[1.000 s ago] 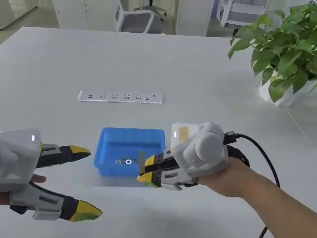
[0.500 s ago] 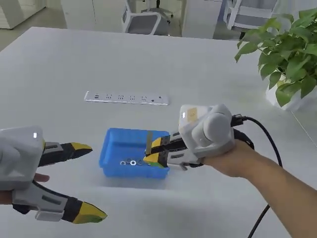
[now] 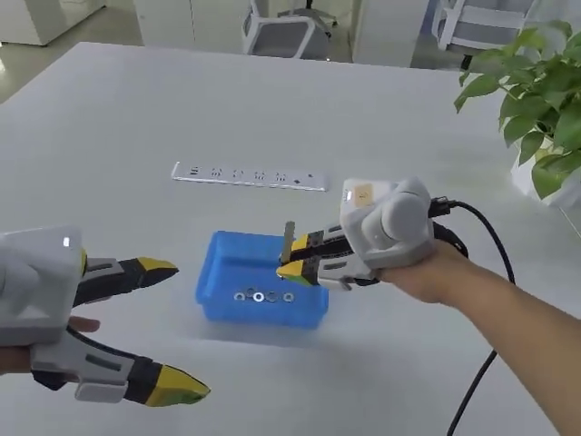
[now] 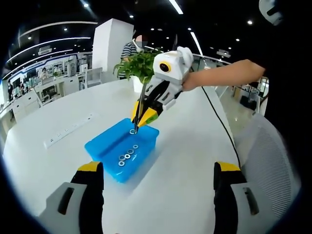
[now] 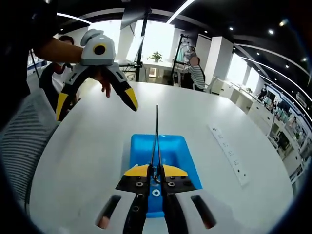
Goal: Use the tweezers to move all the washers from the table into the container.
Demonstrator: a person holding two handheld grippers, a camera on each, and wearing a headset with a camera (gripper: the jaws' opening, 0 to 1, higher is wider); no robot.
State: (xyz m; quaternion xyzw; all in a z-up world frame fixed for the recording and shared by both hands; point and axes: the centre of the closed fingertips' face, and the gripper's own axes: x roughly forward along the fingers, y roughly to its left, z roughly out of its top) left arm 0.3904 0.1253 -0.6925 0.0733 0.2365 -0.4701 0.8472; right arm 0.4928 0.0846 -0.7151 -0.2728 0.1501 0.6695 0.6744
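few round washers (image 3: 260, 296); right hand-held gripper (image 3: 292, 270) clamps slim tweezers (image 3: 289, 236); left hand-held gripper (image 3: 188, 330) gaping.

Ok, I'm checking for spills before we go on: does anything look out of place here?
Nothing stands out. The small metal washers lie inside the upright blue plastic container, and the right tongs hold the thin metal tweezers over it.

Glossy plastic container (image 3: 263, 314), shiny metal washers (image 3: 260, 296), matt table (image 3: 408, 136).
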